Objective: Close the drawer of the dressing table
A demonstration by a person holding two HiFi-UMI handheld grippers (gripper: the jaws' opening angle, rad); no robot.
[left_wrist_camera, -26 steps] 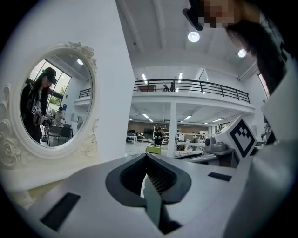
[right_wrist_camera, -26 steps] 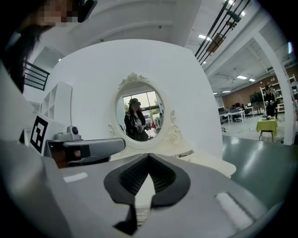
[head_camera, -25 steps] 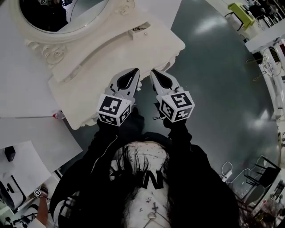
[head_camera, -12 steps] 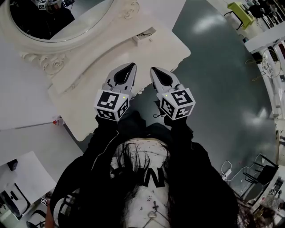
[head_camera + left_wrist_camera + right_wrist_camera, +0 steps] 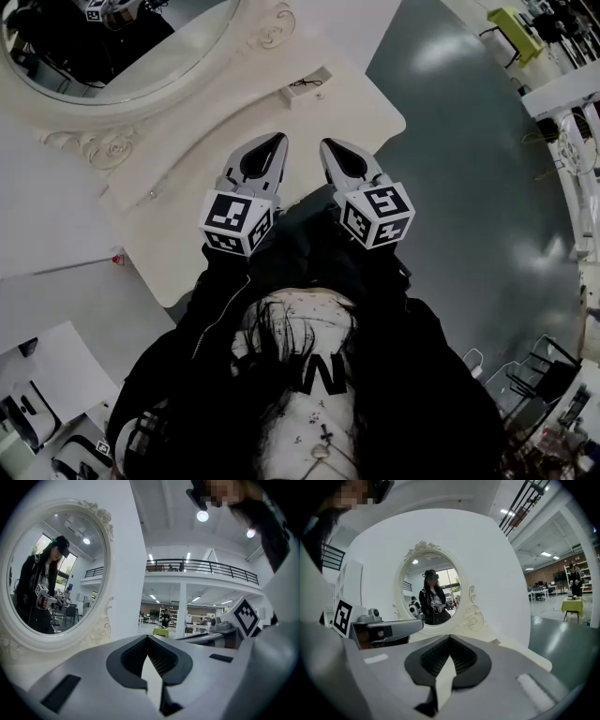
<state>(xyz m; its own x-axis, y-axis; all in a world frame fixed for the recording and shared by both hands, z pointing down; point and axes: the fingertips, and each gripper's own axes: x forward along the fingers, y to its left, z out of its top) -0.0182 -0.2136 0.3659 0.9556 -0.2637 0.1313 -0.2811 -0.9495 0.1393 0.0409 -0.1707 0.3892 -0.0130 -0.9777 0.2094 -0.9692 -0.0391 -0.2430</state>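
Observation:
The white dressing table (image 5: 234,122) with its oval mirror (image 5: 122,47) fills the upper left of the head view. Its drawer does not show: the table top and my grippers cover the front edge. My left gripper (image 5: 277,139) reaches over that front edge, jaws shut and empty. Beside it, my right gripper (image 5: 327,144) is also shut and empty, at the edge. In the left gripper view the left gripper (image 5: 149,637) points at the mirror frame (image 5: 101,634). The right gripper (image 5: 450,637) faces the mirror (image 5: 431,595) in the right gripper view.
A small white item with a dark cord (image 5: 307,84) lies on the table top near the mirror base. White panels (image 5: 56,281) lie to the left. Grey-green floor (image 5: 469,169) stretches to the right, with a yellow-green stool (image 5: 514,21) far off and clutter at the lower right.
The dressing table has slid up and right in the head view. Both grippers remain shut, side by side, with the left one now farther over the table top.

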